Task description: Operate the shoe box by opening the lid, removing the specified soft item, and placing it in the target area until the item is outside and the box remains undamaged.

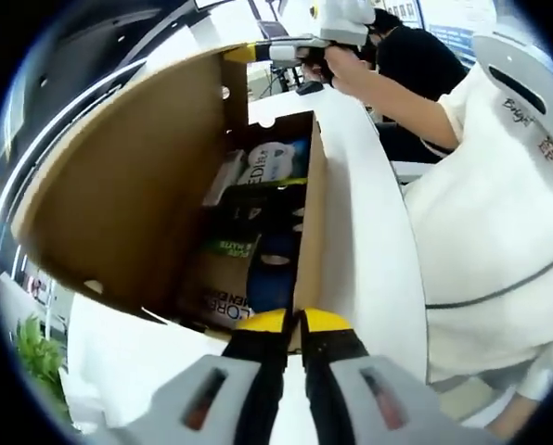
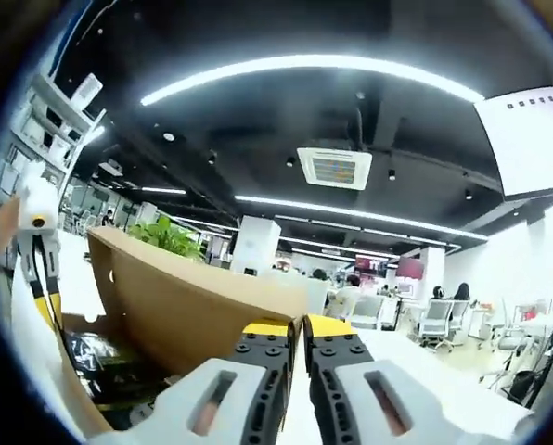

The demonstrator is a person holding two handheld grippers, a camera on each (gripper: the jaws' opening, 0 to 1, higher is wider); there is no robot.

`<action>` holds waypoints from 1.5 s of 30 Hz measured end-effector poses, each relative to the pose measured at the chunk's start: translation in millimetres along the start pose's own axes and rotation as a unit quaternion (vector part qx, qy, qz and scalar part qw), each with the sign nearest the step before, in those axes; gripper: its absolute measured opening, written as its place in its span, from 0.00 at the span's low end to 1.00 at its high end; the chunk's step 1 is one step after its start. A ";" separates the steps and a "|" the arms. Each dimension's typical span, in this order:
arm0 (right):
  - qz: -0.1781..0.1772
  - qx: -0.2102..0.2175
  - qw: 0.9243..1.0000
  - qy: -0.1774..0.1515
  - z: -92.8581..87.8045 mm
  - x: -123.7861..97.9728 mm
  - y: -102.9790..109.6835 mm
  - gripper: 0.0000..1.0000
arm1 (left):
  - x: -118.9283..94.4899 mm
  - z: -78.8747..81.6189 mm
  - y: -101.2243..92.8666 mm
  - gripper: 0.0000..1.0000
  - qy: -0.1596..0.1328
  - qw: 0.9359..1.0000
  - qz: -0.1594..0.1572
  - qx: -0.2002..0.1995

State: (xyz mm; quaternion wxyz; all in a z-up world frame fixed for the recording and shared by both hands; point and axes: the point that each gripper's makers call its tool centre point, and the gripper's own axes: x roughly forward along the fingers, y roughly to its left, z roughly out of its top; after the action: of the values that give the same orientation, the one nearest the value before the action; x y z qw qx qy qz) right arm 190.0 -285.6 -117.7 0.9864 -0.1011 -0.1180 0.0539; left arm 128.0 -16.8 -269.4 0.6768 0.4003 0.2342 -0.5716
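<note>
The box point(image 1: 137, 185) is plain brown cardboard with a white outer wall. Both grippers point(image 1: 295, 326) have black jaws tipped yellow. The person's shirt point(image 1: 499, 213) is white.

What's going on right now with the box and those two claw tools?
Left gripper shut on box wall. Right gripper shut on lid, lid up. Packaged items inside box, none out. Nothing blocking.

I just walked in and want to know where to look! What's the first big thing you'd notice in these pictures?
The big cardboard shoe box jumps out first: its lid stands raised, and packets with printed labels show inside. In the left gripper view, the left gripper pinches the box's near edge, while the right gripper holds the far top corner beside a person's hand. In the right gripper view, long bright ceiling lights sweep overhead.
</note>
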 end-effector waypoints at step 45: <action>0.031 0.013 0.999 0.037 -0.8 34.4 -7.7 0.02 | 7.2 2.6 -5.3 0.01 0.023 0.996 -0.082 -0.037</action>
State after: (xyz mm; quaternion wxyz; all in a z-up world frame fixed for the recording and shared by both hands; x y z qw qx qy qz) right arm 224.1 -288.8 -109.2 0.9891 -0.0941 -0.0775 0.0821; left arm 124.2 -23.2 -274.9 0.6364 0.3678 0.3026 -0.6068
